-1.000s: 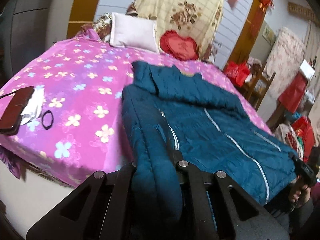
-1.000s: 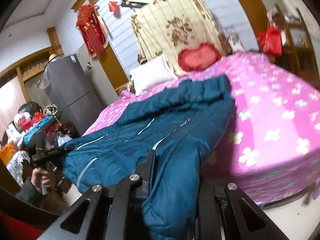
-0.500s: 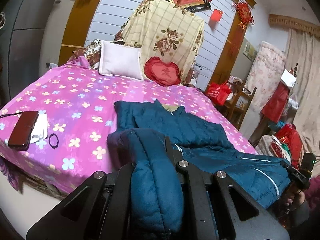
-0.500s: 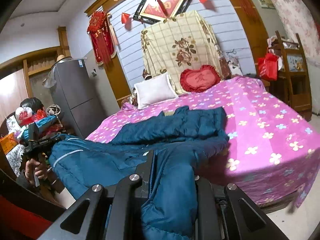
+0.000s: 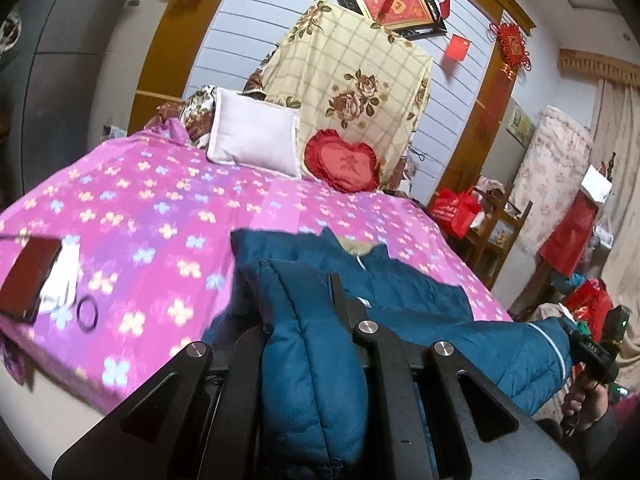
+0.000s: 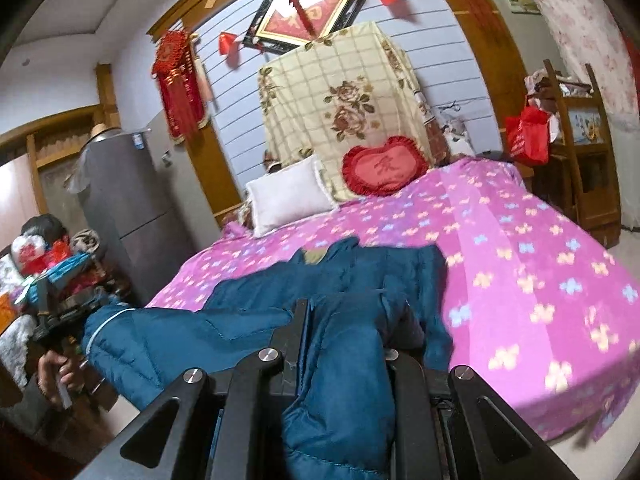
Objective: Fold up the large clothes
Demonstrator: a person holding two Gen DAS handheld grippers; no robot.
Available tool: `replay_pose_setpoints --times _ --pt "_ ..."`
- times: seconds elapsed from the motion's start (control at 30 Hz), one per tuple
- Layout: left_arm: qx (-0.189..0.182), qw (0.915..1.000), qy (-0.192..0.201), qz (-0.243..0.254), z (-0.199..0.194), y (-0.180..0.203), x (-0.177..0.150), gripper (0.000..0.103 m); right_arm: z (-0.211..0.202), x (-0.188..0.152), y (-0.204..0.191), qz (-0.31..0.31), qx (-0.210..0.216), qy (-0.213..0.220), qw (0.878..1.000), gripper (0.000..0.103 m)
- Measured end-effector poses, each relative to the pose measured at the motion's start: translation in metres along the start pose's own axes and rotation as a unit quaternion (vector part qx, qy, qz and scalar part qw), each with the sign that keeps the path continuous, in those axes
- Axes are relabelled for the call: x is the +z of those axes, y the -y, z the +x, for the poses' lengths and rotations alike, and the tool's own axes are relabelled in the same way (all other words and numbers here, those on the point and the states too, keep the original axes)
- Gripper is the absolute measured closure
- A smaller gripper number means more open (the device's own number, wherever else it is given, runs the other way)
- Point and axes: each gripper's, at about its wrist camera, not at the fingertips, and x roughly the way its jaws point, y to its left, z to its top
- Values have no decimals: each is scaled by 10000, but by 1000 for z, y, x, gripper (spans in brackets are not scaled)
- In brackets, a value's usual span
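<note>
A large teal quilted jacket [image 5: 408, 300] lies with its collar end on the pink flowered bed [image 5: 160, 208]; its lower edge is lifted off the near side of the bed. My left gripper [image 5: 312, 320] is shut on one lower corner of the jacket, fabric bunched between its fingers. My right gripper [image 6: 340, 344] is shut on the other lower corner of the jacket [image 6: 256, 320]. The right gripper also shows at the far right of the left wrist view [image 5: 596, 352], and the left gripper at the far left of the right wrist view [image 6: 56, 320].
A dark phone [image 5: 28, 276], white cloth and black hair tie [image 5: 87, 314] lie on the bed's near left. A white pillow [image 5: 256, 140] and red heart cushion [image 5: 344, 164] sit at the head. A grey fridge [image 6: 128, 208] and wooden shelf [image 6: 580, 168] flank the bed.
Both grippers have lifted the jacket's lower edge and pulled back from the bed. The jacket has slid toward the near edge, so less of it lies flat on the bed.
</note>
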Motion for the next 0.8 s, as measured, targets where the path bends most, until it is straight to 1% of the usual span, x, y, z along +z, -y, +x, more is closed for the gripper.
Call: replay_pose_setpoints --times 0.1,0.2,0.27,0.33,0.43,0.53,0.6,0.7,0.73,0.8 --pt "71 9999 94 -82 20 3 24 96 24 22 0 -3 -162 203 9997 88" --pt "186 9995 162 -206 44 3 56 96 41 48 -4 -105 -214 528 9983 88" --pt "267 9992 263 -142 61 5 73 96 54 67 -6 -179 -239 767 9966 88" --pt "400 9985 380 -8 87 8 87 96 73 83 -4 -225 -264 961 9948 88" --pt "661 9966 469 142 133 7 97 95 107 99 6 -94 -318 1051 9939 88" --pt "1028 9940 276 246 194 3 98 95 154 106 24 245 -465 965 9939 88" --pt "1288 9914 7 222 236 -2 94 95 192 106 36 356 -657 787 9941 88" --pt "1479 9884 -354 43 283 -15 88 94 237 100 51 451 -890 546 9935 88" --pt "1544 9869 -478 -19 300 -20 85 94 252 97 59 602 -969 434 9925 88" --pt "1679 9832 -710 5 328 -25 77 93 271 93 68 678 -1090 332 9912 88"
